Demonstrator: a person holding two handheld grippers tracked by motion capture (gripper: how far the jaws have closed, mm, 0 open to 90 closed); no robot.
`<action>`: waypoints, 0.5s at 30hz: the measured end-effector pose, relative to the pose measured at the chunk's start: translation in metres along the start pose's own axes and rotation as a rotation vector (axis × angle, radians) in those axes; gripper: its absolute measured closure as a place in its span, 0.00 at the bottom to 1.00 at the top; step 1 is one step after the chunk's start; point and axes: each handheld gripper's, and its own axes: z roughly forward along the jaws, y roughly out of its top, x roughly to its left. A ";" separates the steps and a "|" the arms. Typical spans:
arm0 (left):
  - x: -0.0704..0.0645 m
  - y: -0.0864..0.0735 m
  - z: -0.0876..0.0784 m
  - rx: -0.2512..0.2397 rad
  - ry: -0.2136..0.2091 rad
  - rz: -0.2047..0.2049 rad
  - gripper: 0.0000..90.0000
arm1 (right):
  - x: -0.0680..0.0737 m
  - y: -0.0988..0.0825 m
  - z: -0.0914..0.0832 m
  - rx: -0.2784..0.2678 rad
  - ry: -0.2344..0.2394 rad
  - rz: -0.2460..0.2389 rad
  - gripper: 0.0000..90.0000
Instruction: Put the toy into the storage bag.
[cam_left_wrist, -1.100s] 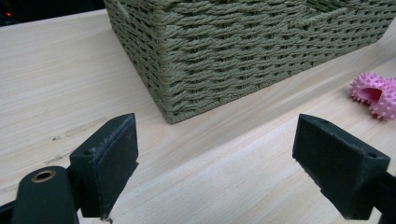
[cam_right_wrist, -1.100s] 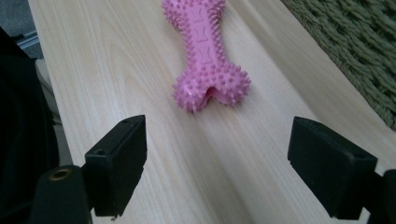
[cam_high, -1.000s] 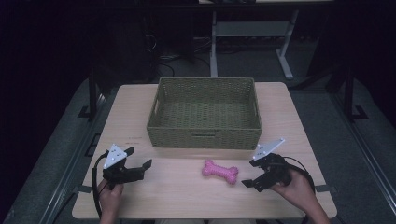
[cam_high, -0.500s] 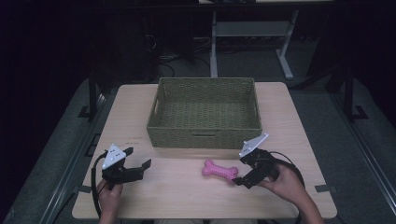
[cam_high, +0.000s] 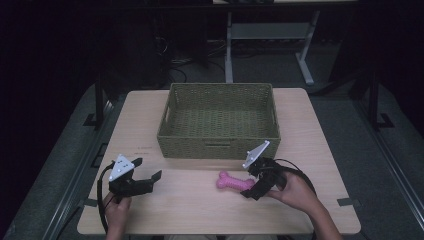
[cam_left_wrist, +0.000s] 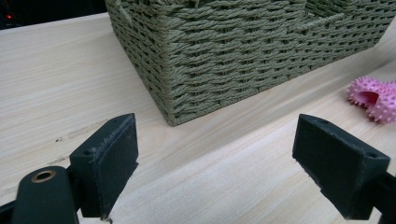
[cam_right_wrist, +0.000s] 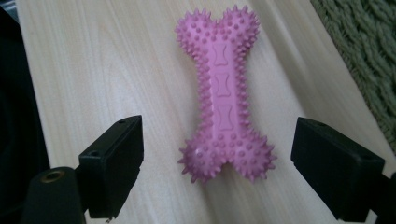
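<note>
A pink spiky bone toy (cam_high: 233, 182) lies on the wooden table (cam_high: 190, 215), just in front of a green woven basket (cam_high: 220, 120). My right gripper (cam_high: 248, 183) is open at the bone's right end, its jaws standing either side of that end without touching it. In the right gripper view the bone (cam_right_wrist: 222, 93) lies lengthwise between the wide-apart jaws of the right gripper (cam_right_wrist: 219, 163). My left gripper (cam_high: 147, 170) rests open at the front left, holding nothing. In the left gripper view, the left gripper (cam_left_wrist: 224, 172) faces the basket's corner (cam_left_wrist: 196, 70), with the bone (cam_left_wrist: 373, 95) at the far right.
The basket looks empty and stands mid-table, its front wall close behind the bone. Bare tabletop lies between the two grippers and along the front edge. A metal stand (cam_high: 270, 45) is on the dark floor behind the table.
My right gripper has moved left along the table until its open jaws reach the bone's right end. The left gripper and the bone have stayed put.
</note>
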 end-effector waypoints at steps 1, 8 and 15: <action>0.000 0.000 0.000 0.000 -0.002 -0.002 0.15 | 0.000 0.001 0.000 -0.003 0.005 0.004 0.18; 0.000 0.000 0.000 -0.002 -0.001 -0.002 0.15 | 0.000 0.008 0.006 0.025 0.005 -0.013 0.20; 0.001 0.000 0.000 -0.002 -0.003 -0.004 0.15 | -0.001 0.015 0.011 0.042 0.014 -0.029 0.23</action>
